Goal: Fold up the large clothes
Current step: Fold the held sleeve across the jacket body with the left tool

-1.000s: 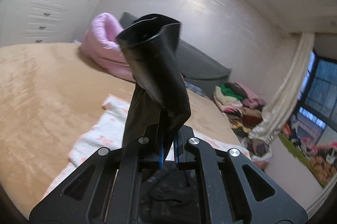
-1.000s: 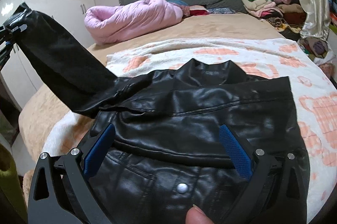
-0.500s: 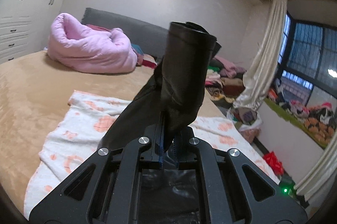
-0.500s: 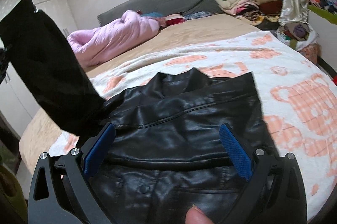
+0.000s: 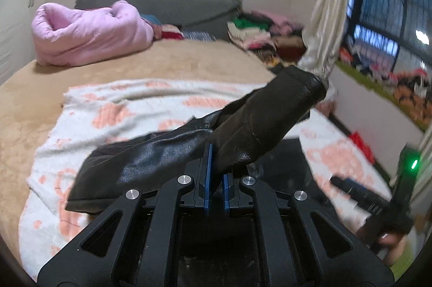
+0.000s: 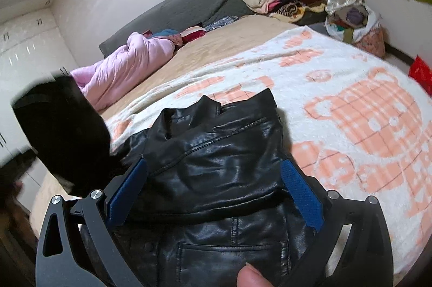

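Black jacket [image 6: 216,179] on the white-and-orange blanket [image 6: 351,111], near its front edge.
Left gripper [image 5: 216,179] pinches the sleeve [image 5: 270,119] and lifts it – right gripper [image 6: 213,192] hangs wide open above the jacket.

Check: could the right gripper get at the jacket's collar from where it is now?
Probably yes. The right gripper is open over the jacket, and the collar lies uncovered just ahead of its fingers; the lifted sleeve hangs aside.
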Available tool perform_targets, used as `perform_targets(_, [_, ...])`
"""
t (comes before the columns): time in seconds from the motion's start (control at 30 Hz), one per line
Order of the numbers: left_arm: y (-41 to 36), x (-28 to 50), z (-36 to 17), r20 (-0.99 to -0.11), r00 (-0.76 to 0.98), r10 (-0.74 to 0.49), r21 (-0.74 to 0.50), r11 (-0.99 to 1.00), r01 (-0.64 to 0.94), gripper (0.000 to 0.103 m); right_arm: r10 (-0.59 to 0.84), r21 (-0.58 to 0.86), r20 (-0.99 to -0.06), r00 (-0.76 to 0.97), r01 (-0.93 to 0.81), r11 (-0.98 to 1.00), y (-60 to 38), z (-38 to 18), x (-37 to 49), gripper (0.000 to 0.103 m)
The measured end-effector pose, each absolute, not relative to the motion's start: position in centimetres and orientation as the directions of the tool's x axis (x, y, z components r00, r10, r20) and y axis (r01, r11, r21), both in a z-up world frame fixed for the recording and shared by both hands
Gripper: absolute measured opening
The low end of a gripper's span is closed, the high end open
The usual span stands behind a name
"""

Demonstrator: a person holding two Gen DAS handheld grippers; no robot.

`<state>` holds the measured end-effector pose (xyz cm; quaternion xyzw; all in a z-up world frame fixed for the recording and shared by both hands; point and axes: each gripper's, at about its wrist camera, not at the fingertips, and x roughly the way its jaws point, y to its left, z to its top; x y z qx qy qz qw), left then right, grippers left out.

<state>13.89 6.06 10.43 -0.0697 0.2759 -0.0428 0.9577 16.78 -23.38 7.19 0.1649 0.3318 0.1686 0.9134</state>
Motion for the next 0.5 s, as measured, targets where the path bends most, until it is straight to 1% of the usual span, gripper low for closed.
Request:
perform_targets(0.07, [4.9,14.4,9.0,-0.551,0.827,-0.111,-0.113,0.992,0.057,0.001,0.453,0.474,-0.543,0.707,-0.186,0.860,-24.4,6.7,17.2,0.099])
perform_targets(0.13, [3.7,14.8,7.2,-0.586,0.806,-0.087,-0.053,0.996,0.070,0.001,0.458,0.502,-0.543,0.704,-0.164,0.849,-25.2,6.3,17.4,0.099])
perform_targets(0.3, [1.8,15.3,3.5,-0.647,0.757,-0.087,-0.002,0.994,0.113,0.004,0.488,0.544,-0.547,0.680,-0.154,0.825,-26.0,5.7,17.8,0.099])
perform_targets(0.43, [0.2,15.1,0.9,-0.687,0.724,-0.061,0.063,0.988,0.143,0.004,0.576,0.619,-0.534,0.619,-0.178,0.765,-25.7,4.8,18.3,0.099])
perform_targets(0.5, [-0.1,15.0,-0.2,-0.708,0.704,-0.056,0.073,0.986,0.152,0.004,0.629,0.665,-0.527,0.572,-0.184,0.724,-25.3,4.1,18.6,0.098])
